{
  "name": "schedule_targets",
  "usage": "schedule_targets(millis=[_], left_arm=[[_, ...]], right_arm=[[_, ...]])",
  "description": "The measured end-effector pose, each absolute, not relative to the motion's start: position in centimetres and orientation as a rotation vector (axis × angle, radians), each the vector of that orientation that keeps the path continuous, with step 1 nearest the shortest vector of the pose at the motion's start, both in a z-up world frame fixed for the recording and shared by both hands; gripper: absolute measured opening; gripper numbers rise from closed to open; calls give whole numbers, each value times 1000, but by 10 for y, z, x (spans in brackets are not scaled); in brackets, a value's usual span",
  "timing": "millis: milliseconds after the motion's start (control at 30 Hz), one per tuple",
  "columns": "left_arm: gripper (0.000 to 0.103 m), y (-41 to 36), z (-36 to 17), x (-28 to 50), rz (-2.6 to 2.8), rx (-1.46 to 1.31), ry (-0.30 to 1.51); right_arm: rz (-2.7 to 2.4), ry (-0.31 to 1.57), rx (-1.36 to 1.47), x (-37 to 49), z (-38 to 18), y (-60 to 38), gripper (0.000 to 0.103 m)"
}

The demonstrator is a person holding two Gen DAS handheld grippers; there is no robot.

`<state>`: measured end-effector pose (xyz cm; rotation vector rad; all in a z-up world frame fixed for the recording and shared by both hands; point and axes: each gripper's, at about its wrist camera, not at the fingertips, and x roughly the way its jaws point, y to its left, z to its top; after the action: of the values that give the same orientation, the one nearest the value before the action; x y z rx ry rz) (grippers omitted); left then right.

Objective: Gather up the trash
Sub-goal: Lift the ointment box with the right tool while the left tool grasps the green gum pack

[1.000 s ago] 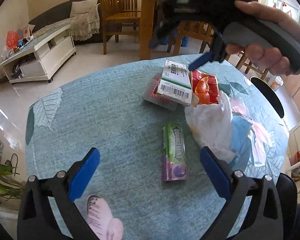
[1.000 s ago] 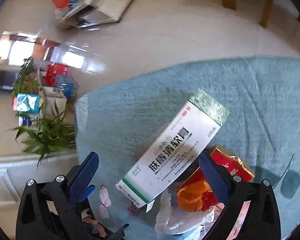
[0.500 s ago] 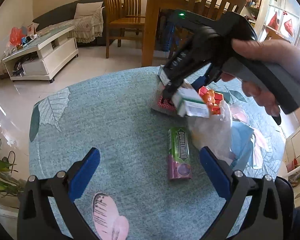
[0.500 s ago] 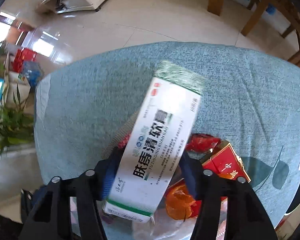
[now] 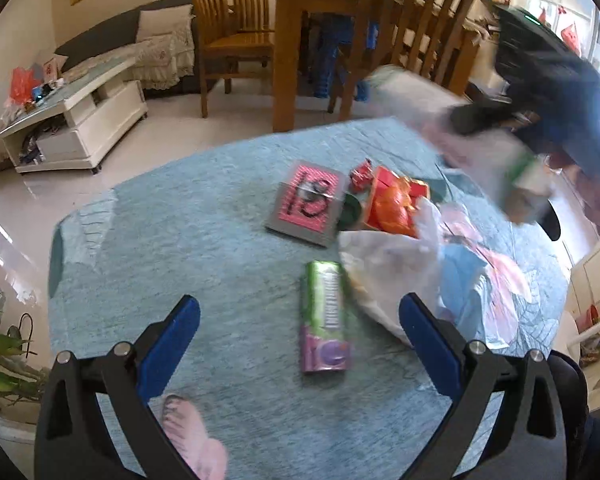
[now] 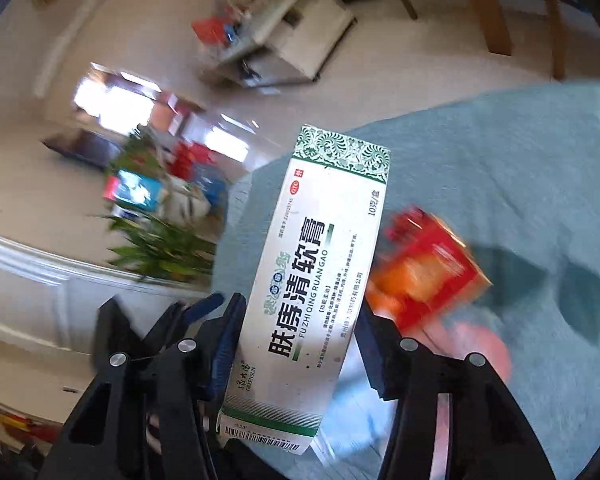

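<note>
My right gripper (image 6: 300,344) is shut on a white and green ointment box (image 6: 320,280) and holds it in the air above the table's right side; it shows blurred in the left wrist view (image 5: 532,140). My left gripper (image 5: 300,336) is open and empty, low over the teal tablecloth (image 5: 180,232). Between its blue fingers (image 5: 172,332) lies a green and purple gum pack (image 5: 324,320). Beyond lie a white plastic bag (image 5: 388,264), a red box with orange wrapper (image 5: 392,204) and a pink-grey card (image 5: 308,204).
Wooden dining table and chairs (image 5: 340,40) stand behind the round table. A white TV stand (image 5: 72,128) is at the left, a potted plant (image 6: 160,240) on the floor beside the table edge.
My right gripper has lifted the ointment box off the pile and carried it up and to the right. The pink-grey card under it is now uncovered. My left gripper has hardly moved.
</note>
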<state>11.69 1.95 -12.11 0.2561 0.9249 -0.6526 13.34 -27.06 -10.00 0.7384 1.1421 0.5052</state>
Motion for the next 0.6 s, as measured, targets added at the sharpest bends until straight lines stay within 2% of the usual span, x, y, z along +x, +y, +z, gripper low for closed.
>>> schedule_targets(millis=[167, 367, 467, 567, 600], left_arm=[[100, -2, -146, 118, -691, 457, 927], [100, -15, -167, 151, -627, 471, 1054], [100, -18, -171, 151, -597, 479, 1051], [91, -13, -170, 151, -570, 416, 1069], [81, -14, -169, 147, -559, 406, 1069]], right_arm=[[430, 1077, 794, 54, -129, -334, 54], [337, 984, 868, -6, -140, -393, 55], [331, 940, 895, -18, -138, -397, 55], [327, 915, 905, -16, -137, -400, 56], [328, 906, 910, -16, -137, -402, 56]])
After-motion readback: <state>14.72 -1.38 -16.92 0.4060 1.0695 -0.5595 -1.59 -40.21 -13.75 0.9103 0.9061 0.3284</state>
